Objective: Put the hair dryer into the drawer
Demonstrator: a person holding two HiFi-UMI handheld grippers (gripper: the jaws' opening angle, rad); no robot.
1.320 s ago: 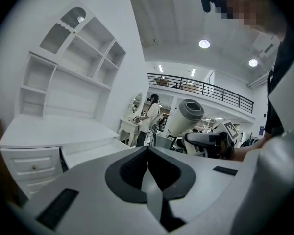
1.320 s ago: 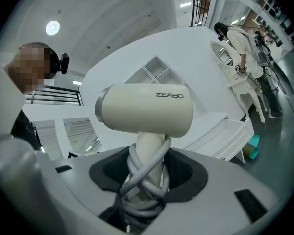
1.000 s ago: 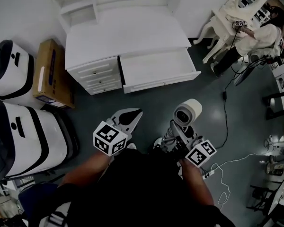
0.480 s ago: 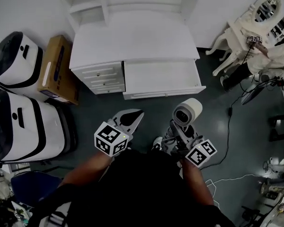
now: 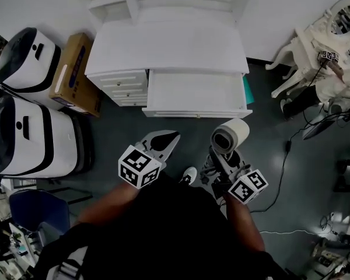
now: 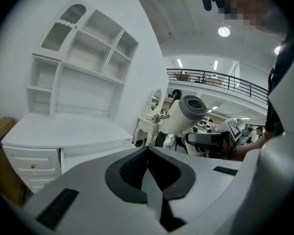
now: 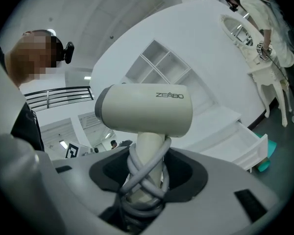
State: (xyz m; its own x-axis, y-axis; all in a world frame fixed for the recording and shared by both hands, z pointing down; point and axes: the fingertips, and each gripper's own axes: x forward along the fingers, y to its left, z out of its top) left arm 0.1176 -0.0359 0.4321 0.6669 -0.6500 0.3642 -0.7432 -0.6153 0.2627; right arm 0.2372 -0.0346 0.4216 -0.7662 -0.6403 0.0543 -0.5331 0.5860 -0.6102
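Observation:
A cream hair dryer point(image 5: 228, 137) point(image 7: 144, 113) with its grey cord wound round the handle stands upright in my right gripper point(image 5: 220, 159) point(image 7: 143, 190), which is shut on the handle. The white desk's wide drawer point(image 5: 196, 93) point(image 7: 235, 143) is pulled open in front of me and I see nothing inside it. My left gripper point(image 5: 163, 142) point(image 6: 148, 177) is shut with nothing in it, held left of the dryer point(image 6: 185, 112) and short of the drawer front.
A white desk point(image 5: 169, 45) with a hutch stands ahead, small drawers point(image 5: 123, 85) at its left. A cardboard box point(image 5: 76, 74) and two white machines point(image 5: 29, 127) are at the left. A white vanity table point(image 5: 321, 39) and a person stand at the right; cables cross the floor point(image 5: 280, 168).
The desk and open drawer have shifted in the head view and now lie more squarely ahead. Both grippers keep their places, the dryer still held.

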